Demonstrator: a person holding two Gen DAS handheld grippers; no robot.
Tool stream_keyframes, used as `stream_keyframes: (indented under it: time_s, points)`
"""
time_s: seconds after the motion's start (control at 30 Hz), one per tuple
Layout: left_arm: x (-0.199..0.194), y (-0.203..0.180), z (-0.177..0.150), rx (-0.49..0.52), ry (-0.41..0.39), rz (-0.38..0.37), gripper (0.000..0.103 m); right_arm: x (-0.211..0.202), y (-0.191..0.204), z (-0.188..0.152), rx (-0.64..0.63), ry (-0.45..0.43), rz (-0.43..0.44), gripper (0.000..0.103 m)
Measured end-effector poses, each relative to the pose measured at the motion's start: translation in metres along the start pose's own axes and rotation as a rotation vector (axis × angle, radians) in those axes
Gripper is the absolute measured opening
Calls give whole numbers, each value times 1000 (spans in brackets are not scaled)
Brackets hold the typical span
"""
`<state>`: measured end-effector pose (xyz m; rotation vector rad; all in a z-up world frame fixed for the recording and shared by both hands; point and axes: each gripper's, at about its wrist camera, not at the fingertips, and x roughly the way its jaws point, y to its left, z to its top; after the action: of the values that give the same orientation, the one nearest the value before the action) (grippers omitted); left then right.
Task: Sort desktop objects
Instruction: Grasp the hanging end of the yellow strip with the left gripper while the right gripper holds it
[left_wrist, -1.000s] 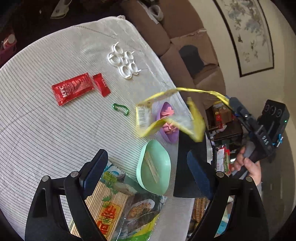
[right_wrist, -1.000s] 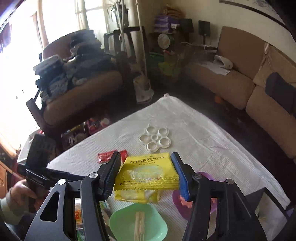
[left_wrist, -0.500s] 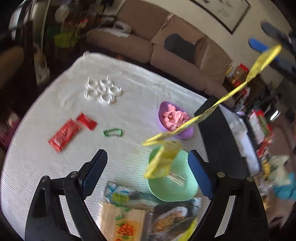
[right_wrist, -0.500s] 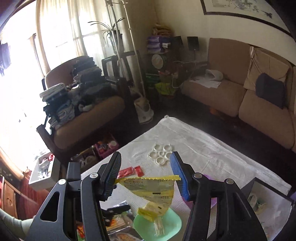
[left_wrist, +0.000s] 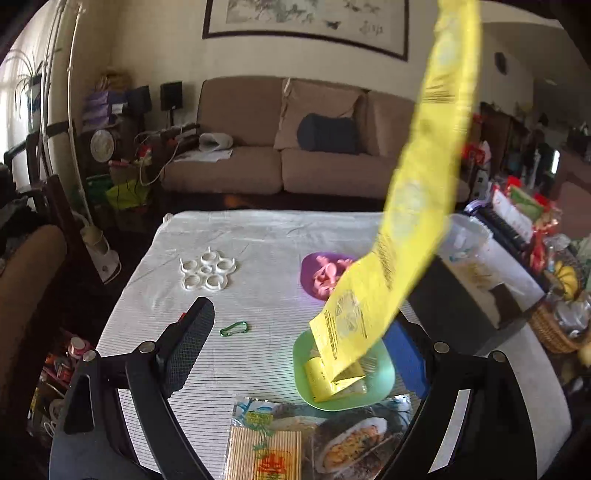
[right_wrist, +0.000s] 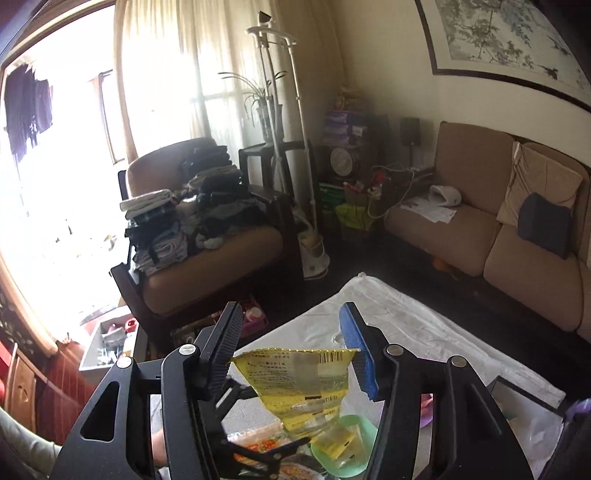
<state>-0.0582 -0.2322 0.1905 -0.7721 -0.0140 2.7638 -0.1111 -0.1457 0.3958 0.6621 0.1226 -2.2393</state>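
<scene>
Over the table, near its right edge, the right hand-held gripper pinches a long yellow sachet strip dangling into the green dish; released high, it may spill out, while the left hand-held gripper hangs unclenched, holding nothing.

- A brown fabric sofa is seen against the far wall, with a dark blue cushion on its seat.
- A framed ink painting is hung on the wall above the sofa.
- A brown armchair is set by the bright window, and a pile of folded clothes is stacked on it.
- A white floor-standing garment steamer is placed just beside the armchair.
- A woven wicker basket is seen at the right edge of the left wrist view, with yellow bananas resting in it.
</scene>
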Motion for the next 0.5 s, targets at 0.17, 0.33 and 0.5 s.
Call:
stream_keyframes:
  time_s: [0.17, 0.33, 0.5]
  points:
    - [-13, -26, 12, 150, 67, -5, 103, -51, 12, 25, 40, -87, -12, 54]
    - [-12, -73, 37, 244, 111, 11, 102, -114, 30, 49, 55, -150, -42, 53]
    - [-18, -86, 80, 102, 138, -58, 10, -193, 50, 48, 33, -190, -115, 43]
